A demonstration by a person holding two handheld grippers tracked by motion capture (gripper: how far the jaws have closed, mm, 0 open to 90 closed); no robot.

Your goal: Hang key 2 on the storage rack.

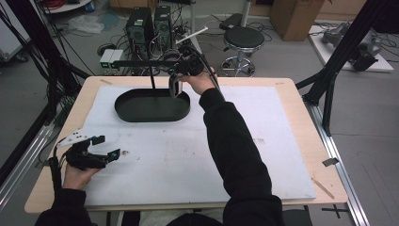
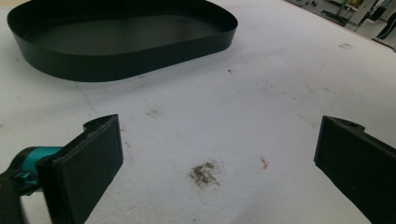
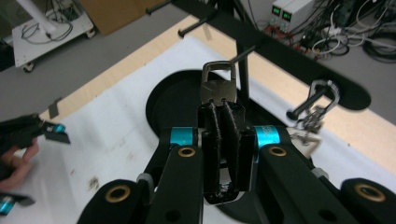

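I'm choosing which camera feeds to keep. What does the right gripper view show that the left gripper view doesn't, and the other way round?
Right gripper view alone: the right gripper, jaws shut on a metal padlock; a black rack with pegs; a key ring hanging on one peg; the person's left hand with its gripper; power supplies on the floor.

Left gripper view alone: the left gripper, jaws wide apart with nothing between them, and a dark smudge on the mat.

Both: the black oval tray and the white mat.
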